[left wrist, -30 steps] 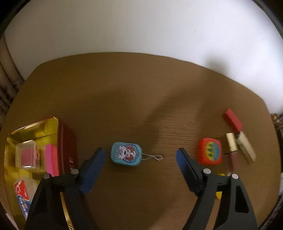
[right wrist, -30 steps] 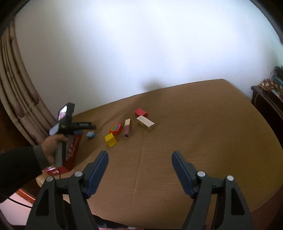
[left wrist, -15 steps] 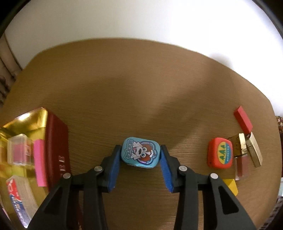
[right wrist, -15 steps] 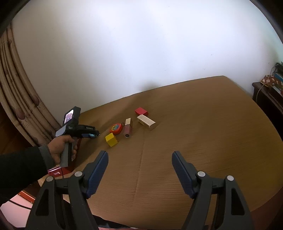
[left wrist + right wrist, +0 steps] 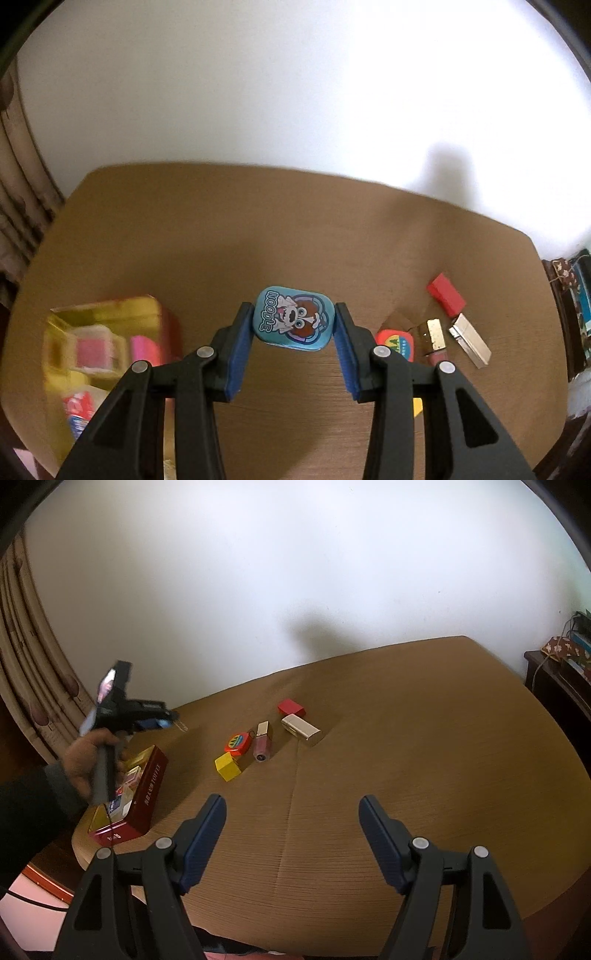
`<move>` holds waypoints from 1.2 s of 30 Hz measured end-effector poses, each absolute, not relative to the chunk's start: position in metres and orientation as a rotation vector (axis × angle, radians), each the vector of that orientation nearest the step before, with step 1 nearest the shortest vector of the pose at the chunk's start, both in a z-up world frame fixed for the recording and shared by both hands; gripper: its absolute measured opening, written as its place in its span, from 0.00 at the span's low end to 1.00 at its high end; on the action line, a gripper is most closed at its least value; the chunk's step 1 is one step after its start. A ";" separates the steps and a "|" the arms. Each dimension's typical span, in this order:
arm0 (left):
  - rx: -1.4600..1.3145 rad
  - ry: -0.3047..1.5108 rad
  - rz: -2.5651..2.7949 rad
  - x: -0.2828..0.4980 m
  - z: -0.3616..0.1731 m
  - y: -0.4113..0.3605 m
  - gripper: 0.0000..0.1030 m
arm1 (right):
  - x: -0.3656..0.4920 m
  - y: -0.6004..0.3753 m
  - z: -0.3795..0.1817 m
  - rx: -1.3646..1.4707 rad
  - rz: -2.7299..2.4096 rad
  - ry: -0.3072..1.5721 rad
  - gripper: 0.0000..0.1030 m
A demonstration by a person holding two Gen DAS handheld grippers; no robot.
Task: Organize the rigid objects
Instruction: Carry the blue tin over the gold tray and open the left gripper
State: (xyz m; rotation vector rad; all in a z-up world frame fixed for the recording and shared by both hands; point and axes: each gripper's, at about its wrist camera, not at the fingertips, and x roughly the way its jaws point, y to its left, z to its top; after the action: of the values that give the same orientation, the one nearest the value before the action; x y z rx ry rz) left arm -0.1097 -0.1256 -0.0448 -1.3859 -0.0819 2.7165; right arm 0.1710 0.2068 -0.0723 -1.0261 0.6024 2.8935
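Note:
My left gripper [image 5: 293, 325] is shut on a blue cartoon-dog keychain tag [image 5: 293, 319] and holds it in the air above the brown table [image 5: 295, 229]. In the right wrist view the left gripper [image 5: 159, 722] hangs above the red tin box [image 5: 146, 786], its small chain dangling. The tin box [image 5: 110, 332] has a gold inside and holds several small items. My right gripper [image 5: 291, 834] is open and empty over the table's near part.
A red block [image 5: 291, 707], a gold case [image 5: 301, 729], a pink lip gloss tube [image 5: 261, 742], an orange-red round item [image 5: 238, 743] and a yellow cube [image 5: 228, 766] lie mid-table. A dark cabinet [image 5: 557, 675] stands at right, curtains at left.
My left gripper closed on the blue tag, then lifted it off the table and moved toward the tin box. My right gripper stayed open and nearly still.

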 end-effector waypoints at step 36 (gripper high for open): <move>-1.746 -0.196 2.807 -0.121 -0.126 -0.281 0.37 | 0.173 0.200 -0.074 -1.062 2.897 0.588 0.74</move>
State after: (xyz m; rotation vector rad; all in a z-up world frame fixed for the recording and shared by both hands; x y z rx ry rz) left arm -0.1215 -0.2811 -0.1260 -1.7465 -0.1955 2.8069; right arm 0.1733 0.2001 -0.0743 -1.0621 0.5883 2.8968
